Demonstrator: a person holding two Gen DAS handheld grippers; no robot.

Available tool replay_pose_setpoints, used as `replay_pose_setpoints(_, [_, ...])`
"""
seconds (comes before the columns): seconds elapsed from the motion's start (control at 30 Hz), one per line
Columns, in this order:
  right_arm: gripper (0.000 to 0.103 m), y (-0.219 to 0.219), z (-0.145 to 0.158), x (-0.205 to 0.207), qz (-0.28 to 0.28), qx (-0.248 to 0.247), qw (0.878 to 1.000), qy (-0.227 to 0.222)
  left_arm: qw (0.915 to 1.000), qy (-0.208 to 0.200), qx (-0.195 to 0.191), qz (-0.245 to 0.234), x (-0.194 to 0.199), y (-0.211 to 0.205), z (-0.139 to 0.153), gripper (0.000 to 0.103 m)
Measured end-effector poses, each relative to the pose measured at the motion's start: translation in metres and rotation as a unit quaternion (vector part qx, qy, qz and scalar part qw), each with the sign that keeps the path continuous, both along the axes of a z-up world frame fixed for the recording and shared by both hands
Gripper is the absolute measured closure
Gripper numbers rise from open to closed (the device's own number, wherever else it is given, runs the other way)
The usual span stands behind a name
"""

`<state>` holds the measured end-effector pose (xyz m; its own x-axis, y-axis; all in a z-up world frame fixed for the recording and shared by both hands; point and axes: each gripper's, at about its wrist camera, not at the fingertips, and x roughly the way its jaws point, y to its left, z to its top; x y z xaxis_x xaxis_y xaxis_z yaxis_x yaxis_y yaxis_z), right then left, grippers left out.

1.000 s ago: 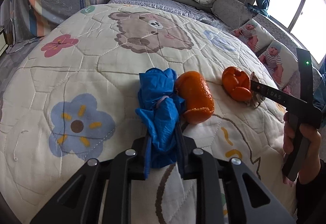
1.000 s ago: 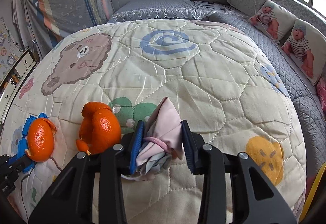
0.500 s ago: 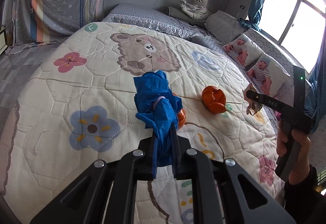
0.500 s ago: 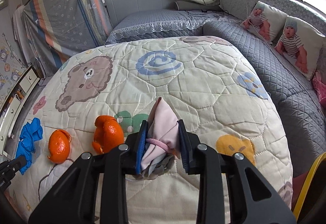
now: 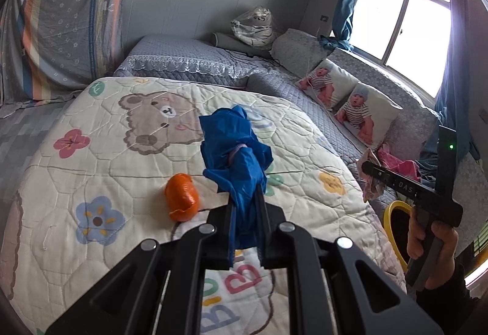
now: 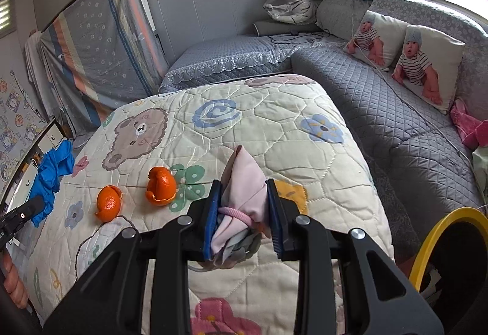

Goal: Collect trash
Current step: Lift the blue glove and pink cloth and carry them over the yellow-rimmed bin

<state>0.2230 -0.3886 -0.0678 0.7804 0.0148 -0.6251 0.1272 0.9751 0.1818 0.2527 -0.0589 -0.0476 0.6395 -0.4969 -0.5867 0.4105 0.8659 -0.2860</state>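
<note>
Quilt (image 6: pixel 305 158): two orange peels (image 6: pixel 161 186), two bundles (image 6: pixel 244 197)

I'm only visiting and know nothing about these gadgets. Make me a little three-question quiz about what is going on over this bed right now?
1. True or false: the left gripper is shut on a blue bundle.
2. How many orange peels lie on the quilt in the right wrist view?
3. What does the right gripper hold? A) a pink bundle tied with a band, B) an orange peel, C) a pillow.

Key
1. True: the blue bundle is pinched between its fingers, clear of the quilt.
2. Two, side by side near the bear print.
3. A: the pink bundle.
</note>
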Motion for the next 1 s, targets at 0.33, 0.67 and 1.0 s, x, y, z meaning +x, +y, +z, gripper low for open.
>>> replay_pose_setpoints(0.33, [0.076, -0.069, 0.002, -0.065, -0.07, -0.002, 0.997, -0.02, 0.9952, -0.027, 0.014, -0.093, -0.011, -0.1, 0.02, 0.094])
replay_pose_setpoints(0.67, [0.076, -0.143, -0.006, -0.126, -0.164, 0.0, 0.986, -0.034, 0.9814, -0.042, 0.019, -0.187, -0.031, -0.2, 0.03, 0.093])
replay_pose_setpoints(1.0, [0.076, -0.193, -0.026, -0.173, -0.244, -0.011, 0.97, -0.017, 0.9656, -0.062, 0.027, -0.251, -0.056, -0.271, 0.031, 0.093])
